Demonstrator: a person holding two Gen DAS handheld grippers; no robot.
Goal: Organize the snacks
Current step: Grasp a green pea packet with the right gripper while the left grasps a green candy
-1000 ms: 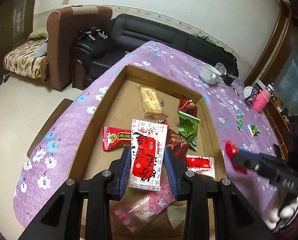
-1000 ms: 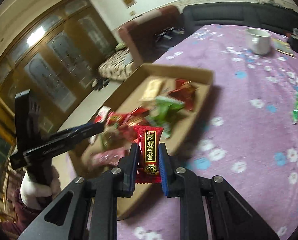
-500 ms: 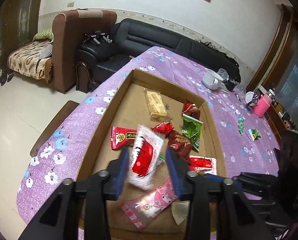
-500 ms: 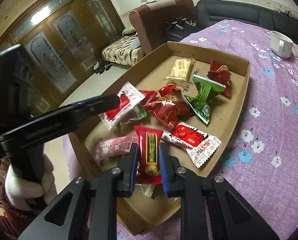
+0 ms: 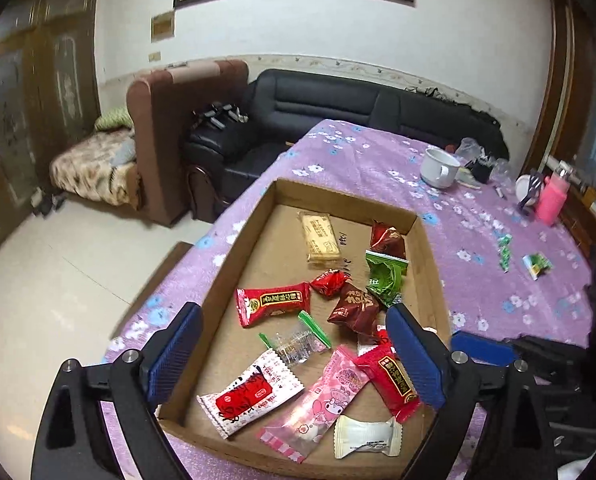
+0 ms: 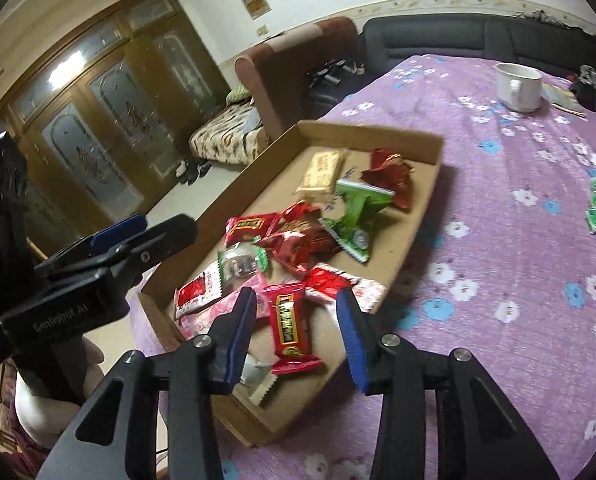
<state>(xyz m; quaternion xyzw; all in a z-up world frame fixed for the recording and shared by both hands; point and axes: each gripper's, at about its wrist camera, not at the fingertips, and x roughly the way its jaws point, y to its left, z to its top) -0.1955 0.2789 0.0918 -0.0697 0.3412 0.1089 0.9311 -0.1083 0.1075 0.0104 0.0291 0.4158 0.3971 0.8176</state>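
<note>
A shallow cardboard tray (image 5: 234, 256) (image 6: 426, 208) on the purple flowered tablecloth holds several wrapped snacks. My left gripper (image 5: 294, 344) is open and empty above the tray's near end. The white-and-red packet (image 5: 250, 396) lies flat in the tray below it, also in the right wrist view (image 6: 198, 290). My right gripper (image 6: 296, 324) is open and empty over the tray's near corner. The red bar (image 6: 290, 328) lies in the tray between its fingers, also in the left wrist view (image 5: 392, 378). Two green snacks (image 5: 505, 248) (image 5: 537, 266) lie loose on the cloth.
A white mug (image 5: 440, 167) (image 6: 519, 86), a pink bottle (image 5: 552, 200) and small clutter stand at the table's far end. A black sofa (image 5: 338, 100) and brown armchair (image 5: 170, 128) stand beyond the table. The left gripper's body (image 6: 78, 280) is left of the tray.
Both grippers opened. The left one dropped the white-and-red packet into the tray and pulled back; the right one moved over the tray and released the red bar there.
</note>
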